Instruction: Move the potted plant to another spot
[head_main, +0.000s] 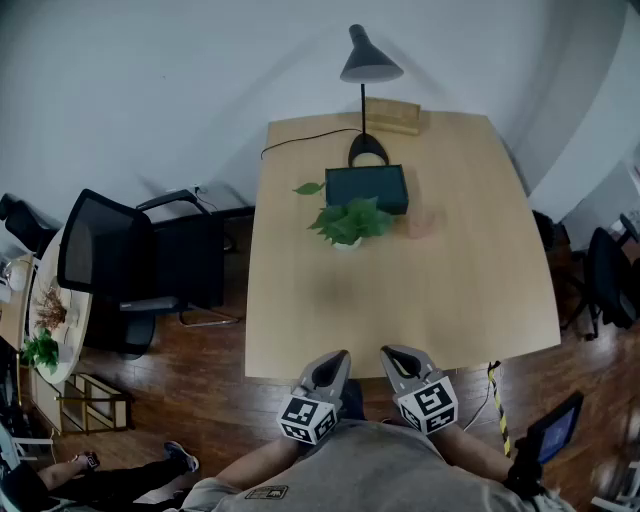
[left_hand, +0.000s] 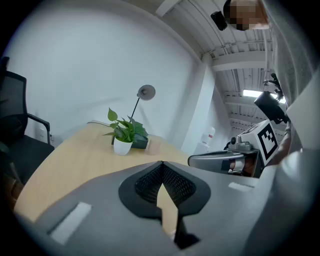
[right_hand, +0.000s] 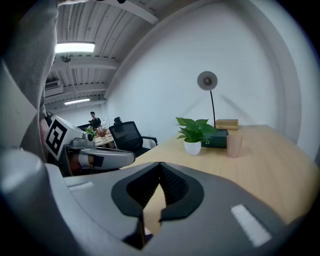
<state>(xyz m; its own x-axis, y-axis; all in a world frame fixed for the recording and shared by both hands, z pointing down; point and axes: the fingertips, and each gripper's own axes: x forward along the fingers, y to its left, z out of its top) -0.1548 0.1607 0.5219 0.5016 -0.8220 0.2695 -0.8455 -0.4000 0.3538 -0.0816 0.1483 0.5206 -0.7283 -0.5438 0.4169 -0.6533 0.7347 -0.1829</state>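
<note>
On one table stand one potted plant, one lamp, one cup.

A wooden table fills mid-frame, its upper end bearing a black lamp, dark green box and pink cup, with a black chair at left.

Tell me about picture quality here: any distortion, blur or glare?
Head view: fisheye bends the pale wooden table at its edges. Left gripper view: dark round vignette, left tongs slightly soft, green plant in white pot sharp. Right gripper view: ceiling strip light blows out white.
</note>
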